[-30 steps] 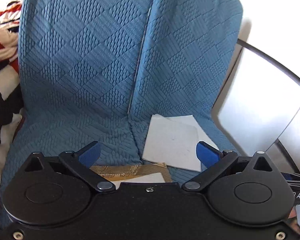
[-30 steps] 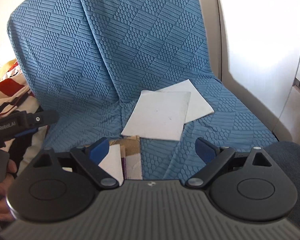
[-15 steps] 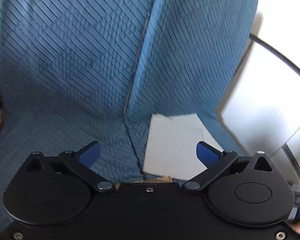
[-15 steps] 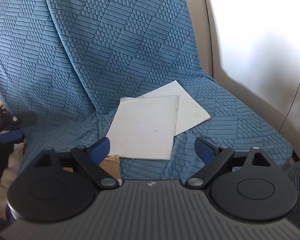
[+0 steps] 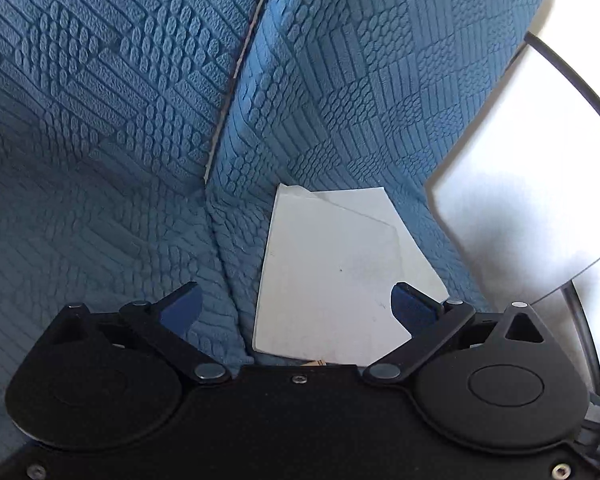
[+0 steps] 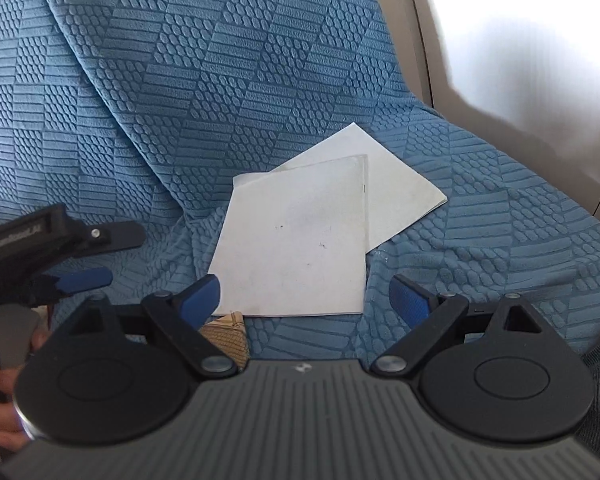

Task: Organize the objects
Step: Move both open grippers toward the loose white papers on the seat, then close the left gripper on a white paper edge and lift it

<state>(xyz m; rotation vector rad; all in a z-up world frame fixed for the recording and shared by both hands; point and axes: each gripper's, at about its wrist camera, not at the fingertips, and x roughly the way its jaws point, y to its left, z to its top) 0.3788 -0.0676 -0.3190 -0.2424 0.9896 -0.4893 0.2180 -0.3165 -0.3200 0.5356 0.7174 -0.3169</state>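
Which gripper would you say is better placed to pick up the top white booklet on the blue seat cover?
Probably right: the right gripper is open with the top white booklet centred ahead. The left gripper, also open, sees it off-centre.

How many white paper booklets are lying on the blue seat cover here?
2. The top white paper booklet lies mid-seat on the blue textured seat cover; the lower white paper booklet sits partly under it, sticking out rightward. More could be hidden beneath.
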